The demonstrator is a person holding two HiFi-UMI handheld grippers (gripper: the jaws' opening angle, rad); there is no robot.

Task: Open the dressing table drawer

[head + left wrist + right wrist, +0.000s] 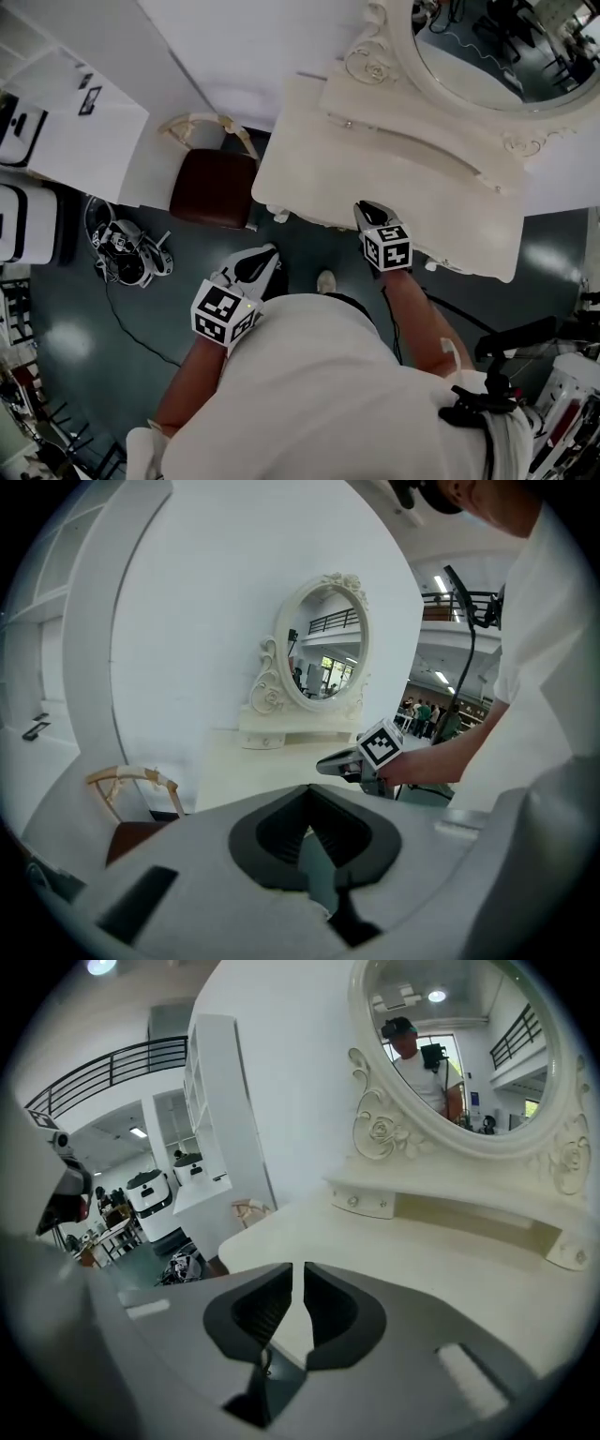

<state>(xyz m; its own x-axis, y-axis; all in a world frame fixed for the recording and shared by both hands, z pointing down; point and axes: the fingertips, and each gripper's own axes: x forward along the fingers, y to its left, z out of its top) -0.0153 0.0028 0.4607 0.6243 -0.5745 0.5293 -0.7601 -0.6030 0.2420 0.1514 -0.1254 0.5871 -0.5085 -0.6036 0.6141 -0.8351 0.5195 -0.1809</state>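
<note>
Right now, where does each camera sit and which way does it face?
Head view: on the person's head, facing down at the dressing table; torso, arms, left gripper, right gripper show.
Left gripper view: on that gripper, facing the mirror; its shut jaws and right arm show.
Right gripper view: on that gripper, facing across the tabletop; its slightly parted jaws show.
Shared: both gripper views see the mirror.
</note>
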